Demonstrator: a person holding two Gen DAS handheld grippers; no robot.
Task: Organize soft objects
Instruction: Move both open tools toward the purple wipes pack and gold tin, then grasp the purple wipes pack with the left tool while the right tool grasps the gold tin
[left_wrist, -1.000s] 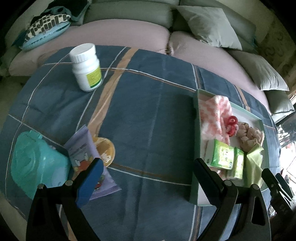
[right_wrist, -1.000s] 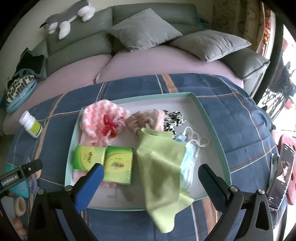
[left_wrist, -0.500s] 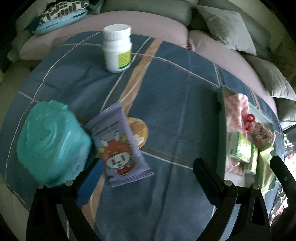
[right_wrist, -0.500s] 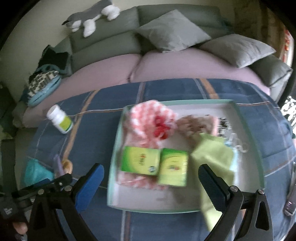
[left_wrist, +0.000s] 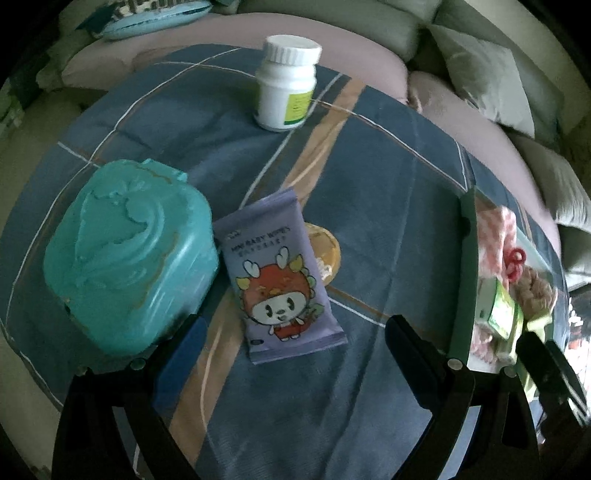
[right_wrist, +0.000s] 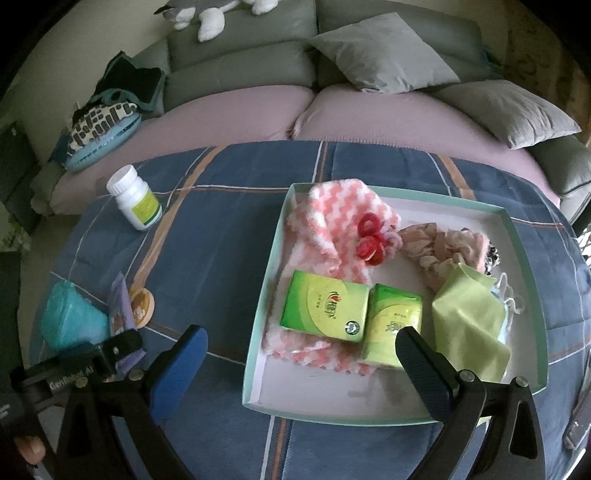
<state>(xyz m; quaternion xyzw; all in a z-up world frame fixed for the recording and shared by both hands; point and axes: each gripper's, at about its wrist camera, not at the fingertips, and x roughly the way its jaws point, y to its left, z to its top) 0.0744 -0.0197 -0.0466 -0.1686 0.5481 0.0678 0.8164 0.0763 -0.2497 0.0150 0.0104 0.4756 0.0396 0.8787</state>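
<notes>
A purple pack of baby wipes lies on the blue plaid cloth, between a teal plastic box and an orange disc. My left gripper is open, just in front of the pack, apart from it. A white tray holds a pink-white cloth, two green tissue packs, red hair rings, a scrunchie, a light green cloth and a face mask. My right gripper is open and empty above the tray's near left corner.
A white pill bottle stands at the far side of the cloth. A sofa with pink cushions and grey pillows runs behind the table. The tray's edge shows at the right of the left wrist view.
My left gripper has swung left and closer to the wipes pack and teal box. My right gripper has shifted left, from over the tray's middle to its left corner.
</notes>
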